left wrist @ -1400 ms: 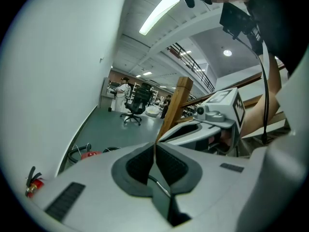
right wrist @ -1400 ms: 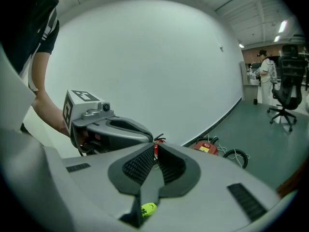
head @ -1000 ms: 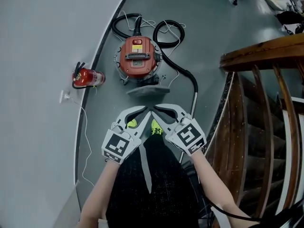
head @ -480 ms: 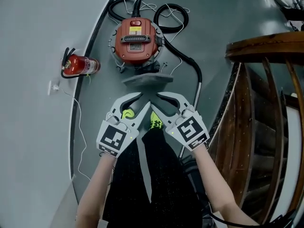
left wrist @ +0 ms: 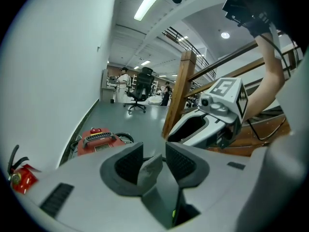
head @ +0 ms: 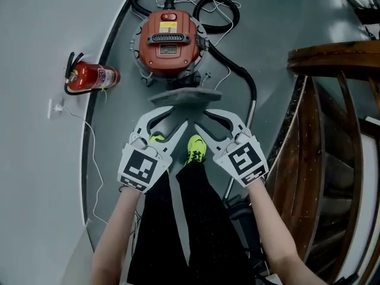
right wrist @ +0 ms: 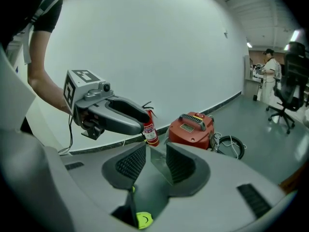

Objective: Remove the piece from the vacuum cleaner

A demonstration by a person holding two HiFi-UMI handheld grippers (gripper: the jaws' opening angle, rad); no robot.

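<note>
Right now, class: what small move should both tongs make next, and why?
Probably ease both down onto the grey piece fronting the red vacuum cleaner: left tongs and right tongs have just been opening, pressing on nothing, its edge just ahead.

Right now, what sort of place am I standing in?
Probably a hallway in an office or lab building, beside a staircase: a wooden stair railing on one side, a red fire extinguisher lying by the wall, and an office chair further down.

Left claw point(head: 178, 116), right claw point(head: 200, 117) abreast; jaws just opening, gripping nothing.
</note>
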